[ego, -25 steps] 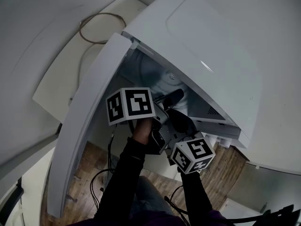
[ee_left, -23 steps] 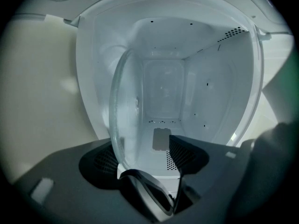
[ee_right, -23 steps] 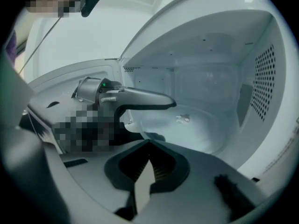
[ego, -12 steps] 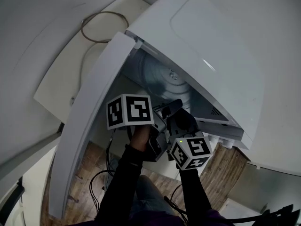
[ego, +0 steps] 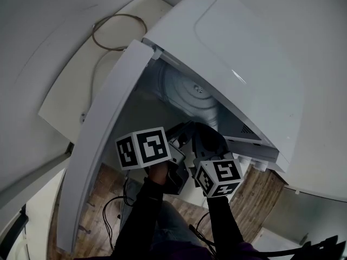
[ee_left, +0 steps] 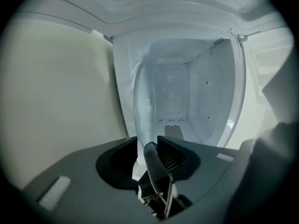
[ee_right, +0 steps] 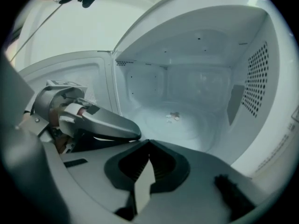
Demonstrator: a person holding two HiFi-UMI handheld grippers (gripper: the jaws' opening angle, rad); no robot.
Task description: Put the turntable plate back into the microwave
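Observation:
The glass turntable plate (ego: 190, 93) lies flat on the floor of the open microwave (ego: 244, 53); in the right gripper view the plate (ee_right: 196, 127) shows with its small hub in the middle. My left gripper (ego: 181, 135) hangs just outside the opening, its jaws closing with nothing between them. In its own view the left gripper (ee_left: 147, 142) points into the white cavity. My right gripper (ego: 207, 138) is beside it at the opening, shut and empty; the right gripper (ee_right: 148, 144) shows its jaw tips meeting. Both are apart from the plate.
The microwave door (ego: 100, 145) stands open at the left, close to my left gripper. A coiled cable (ego: 116, 31) lies on the white counter (ego: 70, 91) behind. The perforated side wall (ee_right: 259, 78) is at the right. Wooden floor (ego: 260, 194) and cables (ego: 116, 210) lie below.
My left gripper has drawn back out of the cavity toward the person and sunk a little, uncovering more of the plate. The right gripper has stayed in place.

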